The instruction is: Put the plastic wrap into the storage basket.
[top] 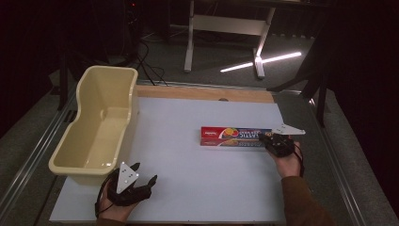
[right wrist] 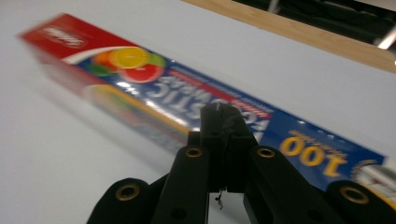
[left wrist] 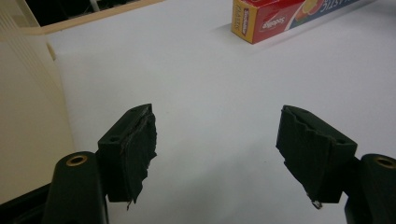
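Plastic wrap box not yet lifted, tub empty

The plastic wrap box (top: 235, 136) lies flat on the white table (top: 188, 188), well right of the cream tub (top: 101, 125). The right gripper (top: 269, 141), jaws closed on nothing, sits at the box's right end; the left gripper (top: 143, 176) waits open near the tub's front corner. Bare tabletop lies between box and tub.

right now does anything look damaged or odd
The black padding on the left gripper's fingers is torn and ragged at the edges. The box lies flat on the table and the tub stands upright.
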The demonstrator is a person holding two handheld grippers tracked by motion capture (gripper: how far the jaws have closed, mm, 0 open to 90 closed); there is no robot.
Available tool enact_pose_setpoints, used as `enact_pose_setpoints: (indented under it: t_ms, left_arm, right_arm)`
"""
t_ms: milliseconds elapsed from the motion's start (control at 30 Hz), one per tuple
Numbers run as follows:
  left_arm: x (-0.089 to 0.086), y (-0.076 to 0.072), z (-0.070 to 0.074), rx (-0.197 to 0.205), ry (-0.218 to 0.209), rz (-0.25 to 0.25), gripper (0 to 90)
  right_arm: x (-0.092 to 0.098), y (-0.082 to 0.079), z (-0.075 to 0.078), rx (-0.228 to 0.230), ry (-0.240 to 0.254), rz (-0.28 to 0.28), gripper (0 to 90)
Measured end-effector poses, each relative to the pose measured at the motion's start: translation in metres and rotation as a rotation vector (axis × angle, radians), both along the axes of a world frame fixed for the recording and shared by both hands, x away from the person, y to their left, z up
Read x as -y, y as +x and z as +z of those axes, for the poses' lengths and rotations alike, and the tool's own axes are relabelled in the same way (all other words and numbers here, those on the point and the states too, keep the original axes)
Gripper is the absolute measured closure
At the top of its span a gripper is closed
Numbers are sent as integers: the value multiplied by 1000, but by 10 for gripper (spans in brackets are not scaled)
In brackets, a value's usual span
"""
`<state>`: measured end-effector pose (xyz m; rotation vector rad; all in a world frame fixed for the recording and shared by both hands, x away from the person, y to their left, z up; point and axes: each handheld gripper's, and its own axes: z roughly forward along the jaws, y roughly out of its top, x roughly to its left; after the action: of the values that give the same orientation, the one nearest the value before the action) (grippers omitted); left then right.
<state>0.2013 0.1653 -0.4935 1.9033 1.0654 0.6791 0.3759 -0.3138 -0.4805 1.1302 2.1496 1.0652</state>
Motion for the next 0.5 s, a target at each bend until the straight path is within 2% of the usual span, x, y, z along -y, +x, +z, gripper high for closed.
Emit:
enact_pose_setpoints:
  t_ms: [133, 333, 433, 467, 500]
  left_arm:
    - [1, 0, -1, -1, 6, 0, 284]
    - [2, 0, 0, 2, 9, -4, 285]
    - [1, -1, 0, 3, 8, -1, 285]
    - [1, -1, 0, 4, 6, 0, 285]
    - [1, -1, 0, 4, 6, 0, 286]
  right_arm:
    - [2, 18, -1, -5, -3, -37, 898]
    - [2, 49, -7, -38, -25, -102, 899]
    - [3, 61, -7, -56, -30, -144, 898]
    - [3, 66, -7, -66, -45, -157, 898]
    - [3, 66, -7, -66, -45, -157, 898]
